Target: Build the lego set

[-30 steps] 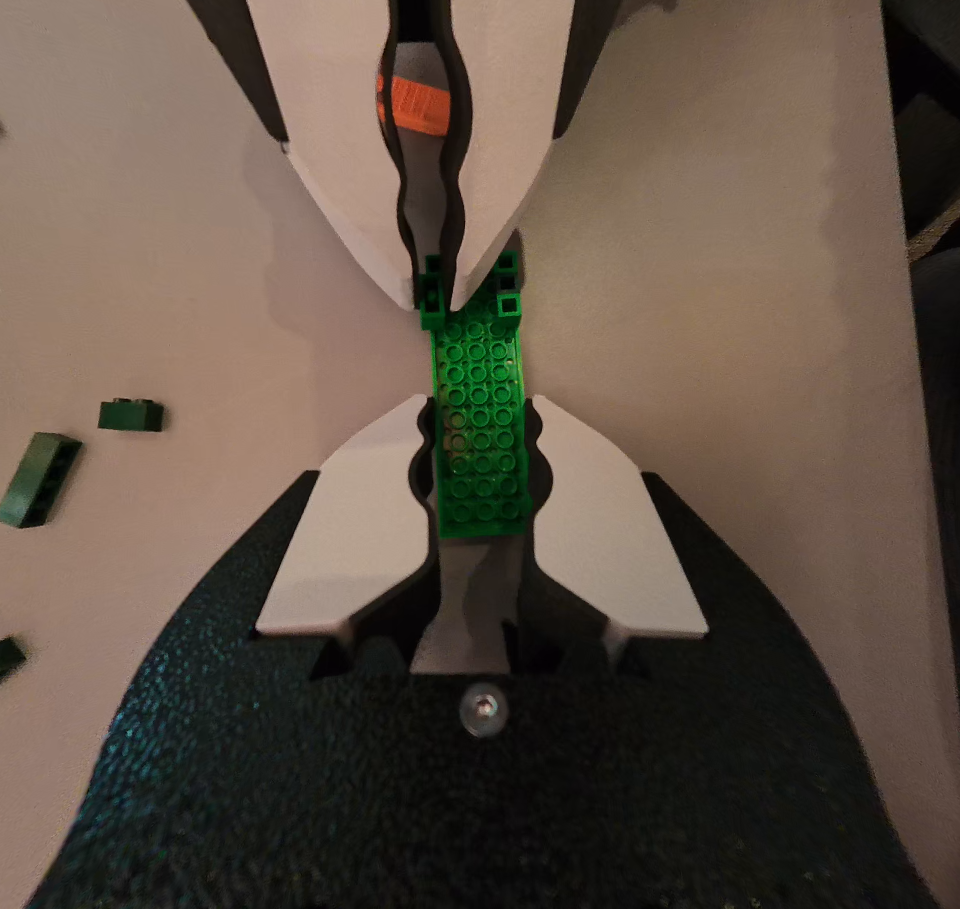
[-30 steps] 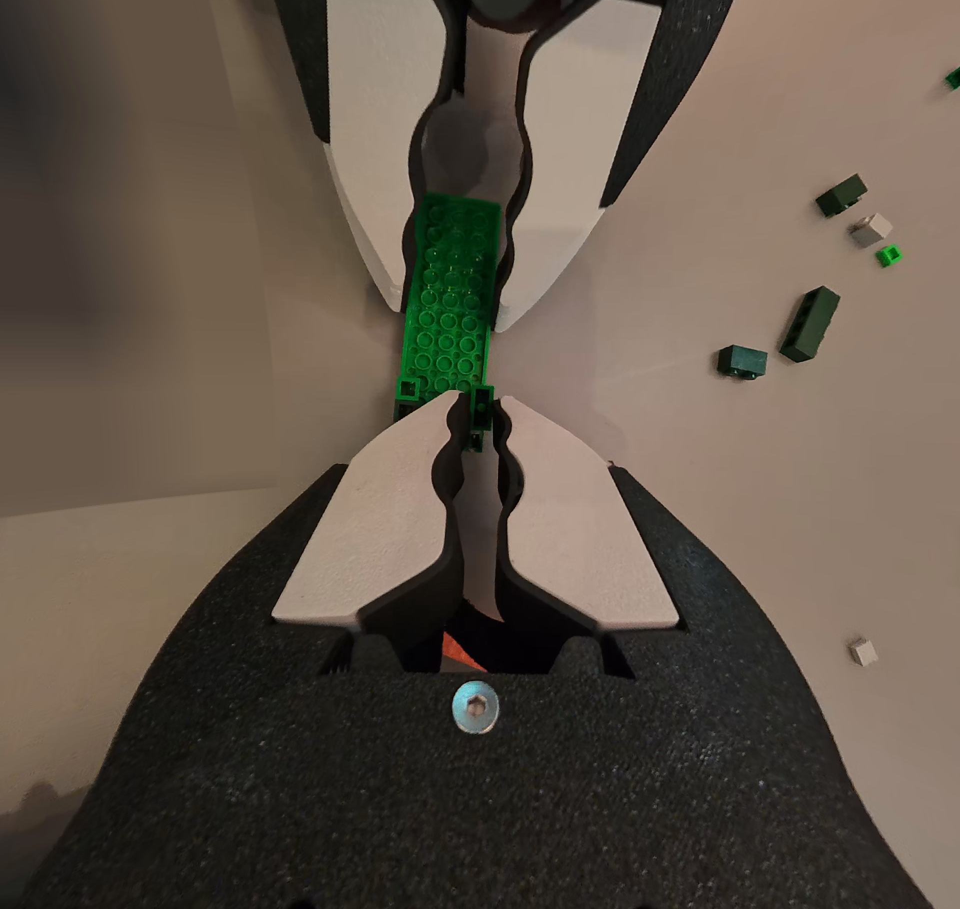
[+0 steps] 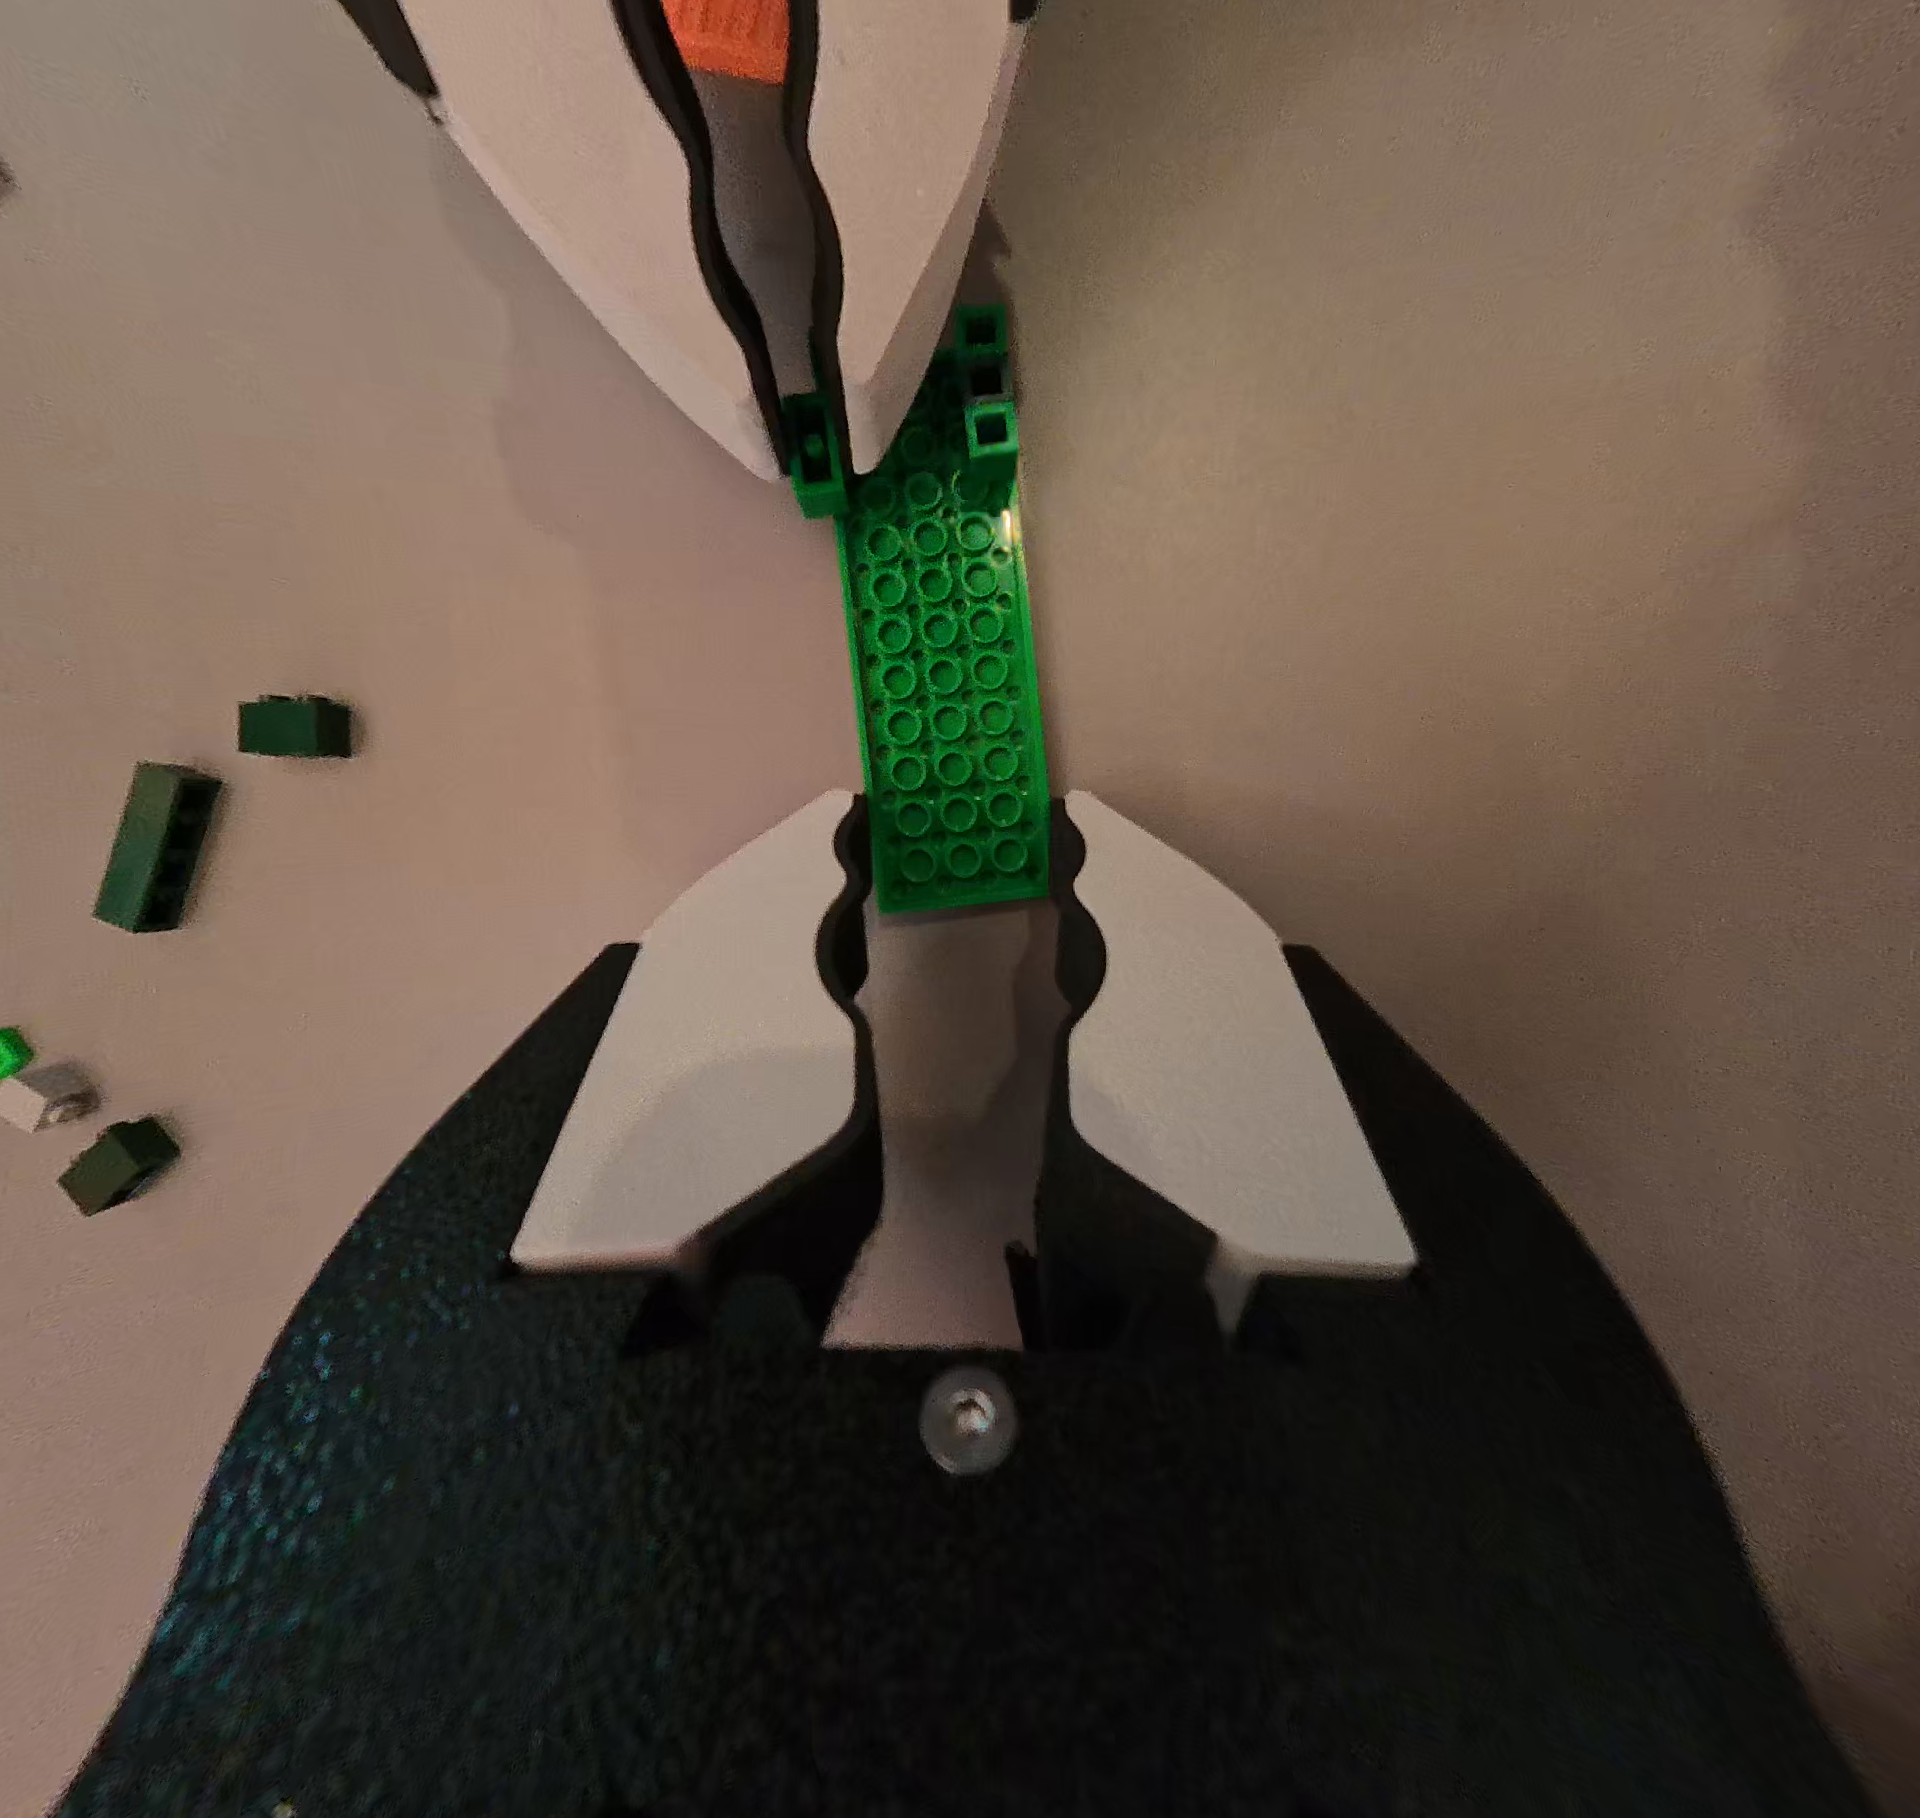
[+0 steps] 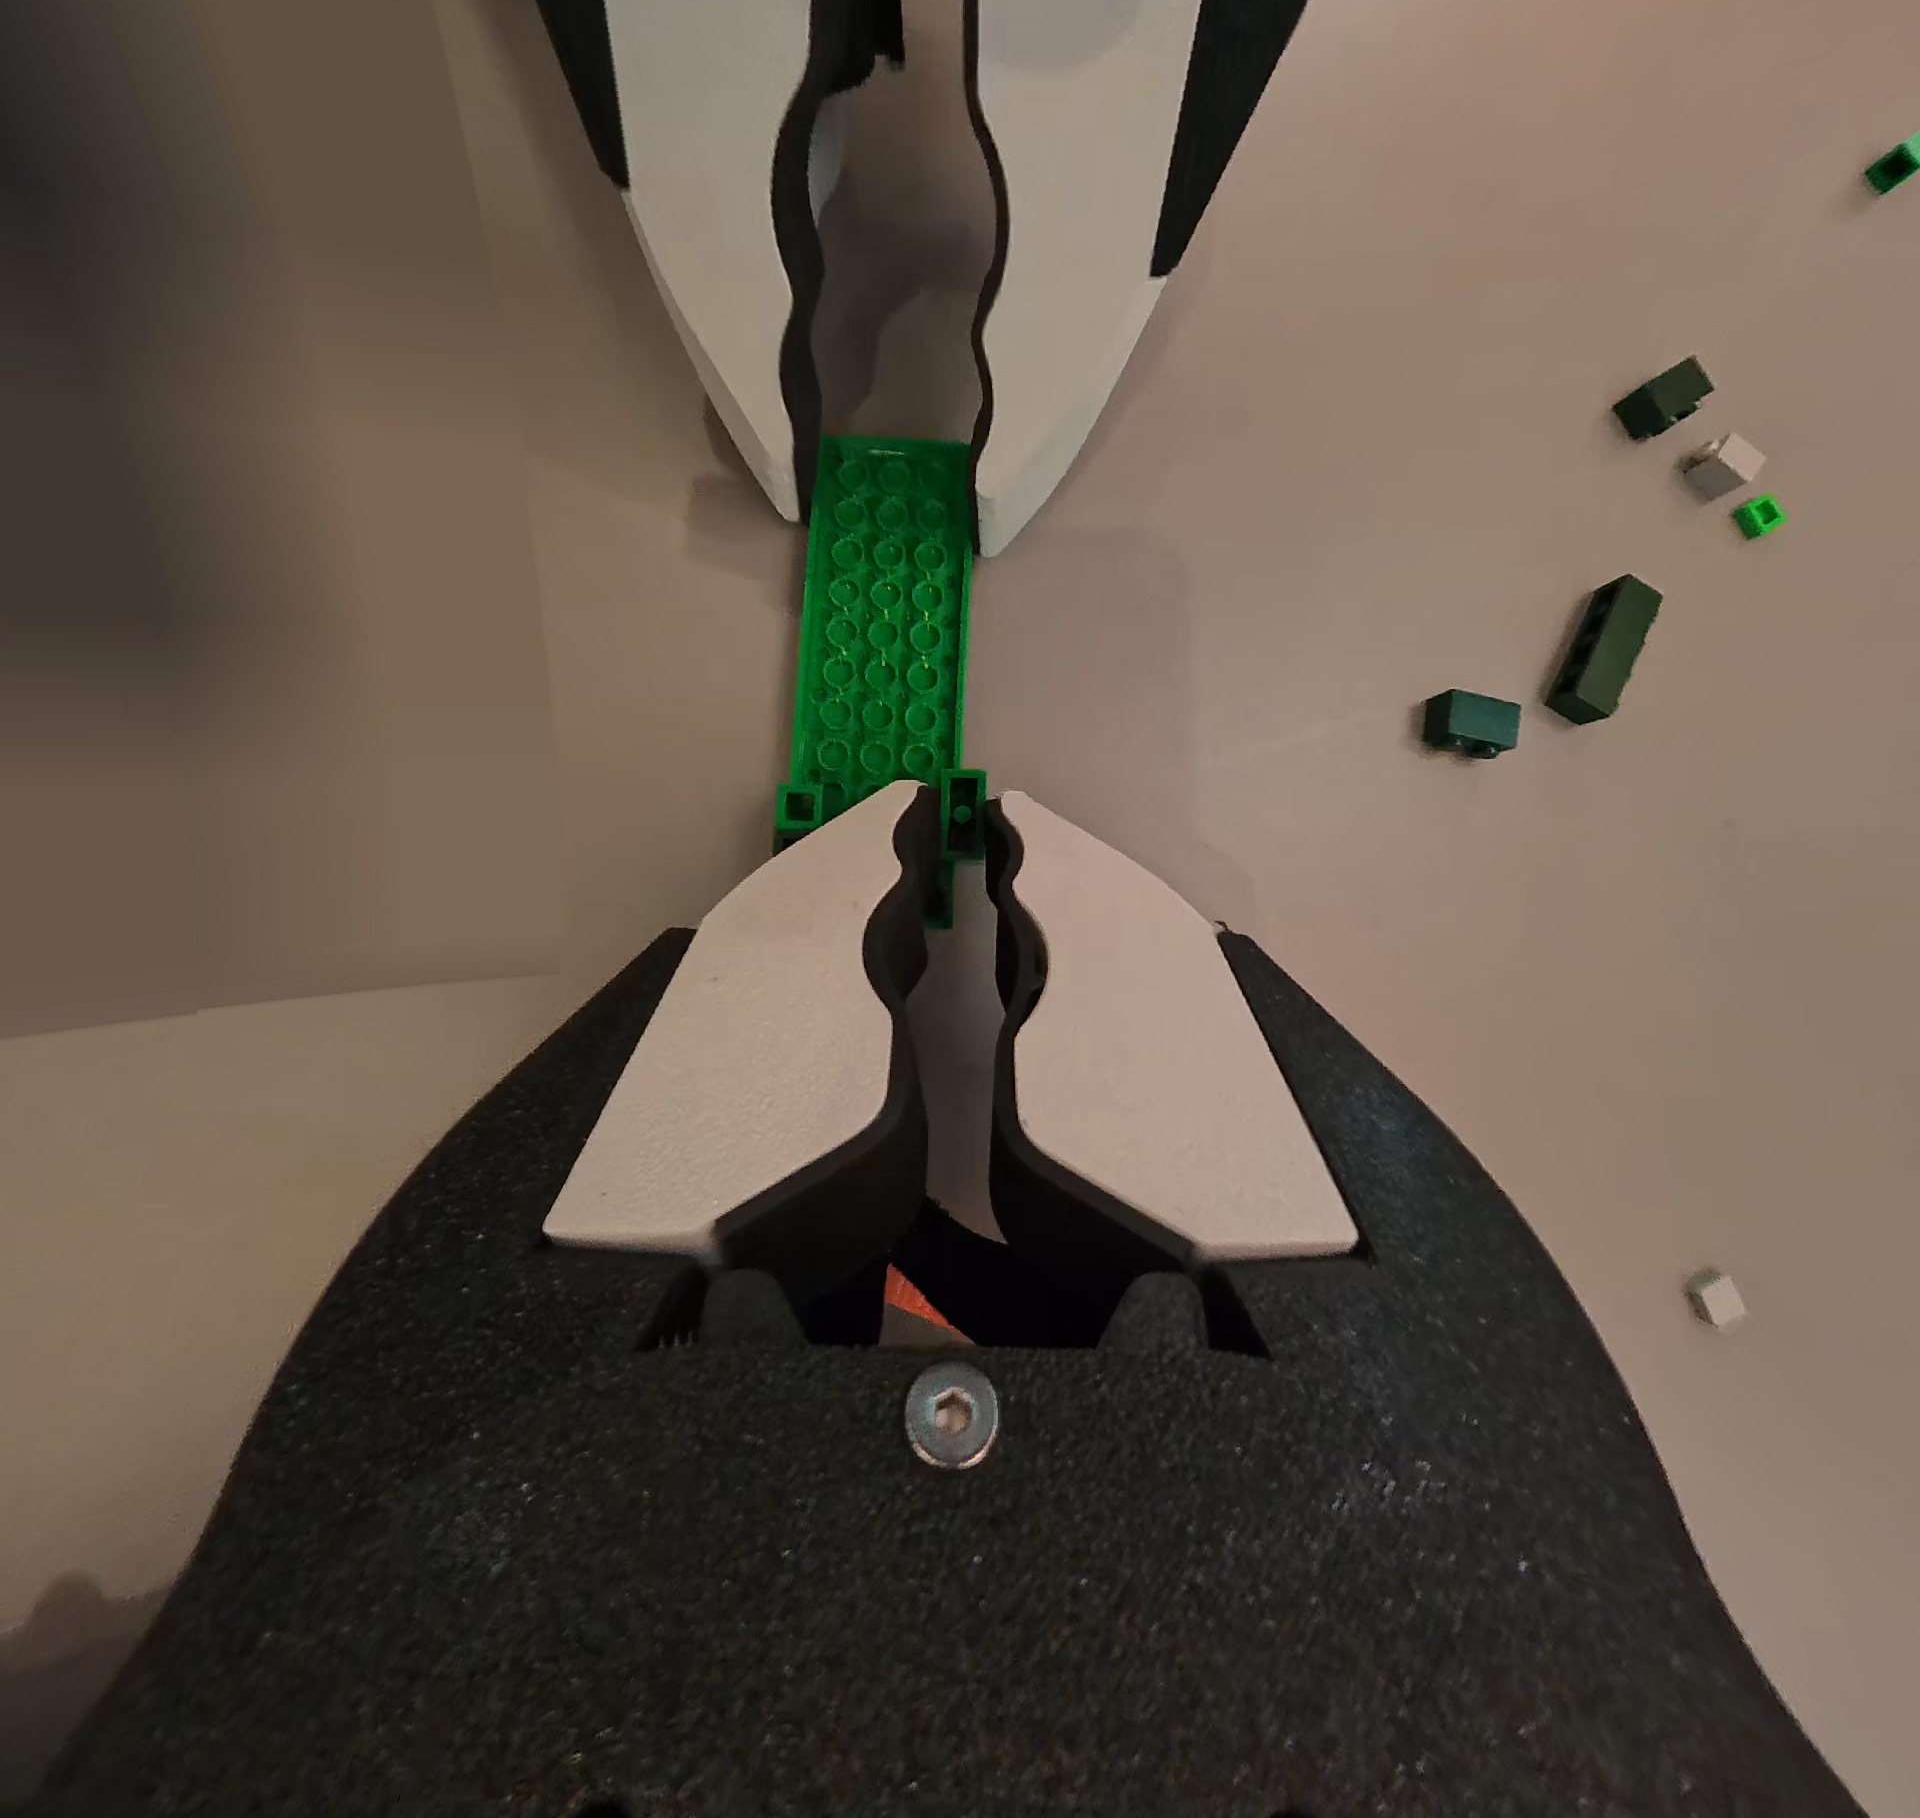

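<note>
In my left wrist view, the left gripper (image 3: 961, 849) fingers clamp the near end of the green plate (image 3: 940, 688) above the bench (image 3: 1455, 625); its far end hides behind the right gripper (image 3: 821, 438).

In my right wrist view, the right gripper (image 4: 961, 807) fingers pinch a small green brick (image 4: 962, 812) at the plate's corner, partly hidden.

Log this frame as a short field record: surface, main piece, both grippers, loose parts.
surface: pale table
main piece: bright green studded plate, lying between the two grippers
left gripper: jaws around the near end of the plate
right gripper: shut on a small green brick at the plate's other end
second small brick: on the opposite corner of that end
loose parts: dark green bricks, grey bricks and tiny bright green pieces, off to one side
</note>
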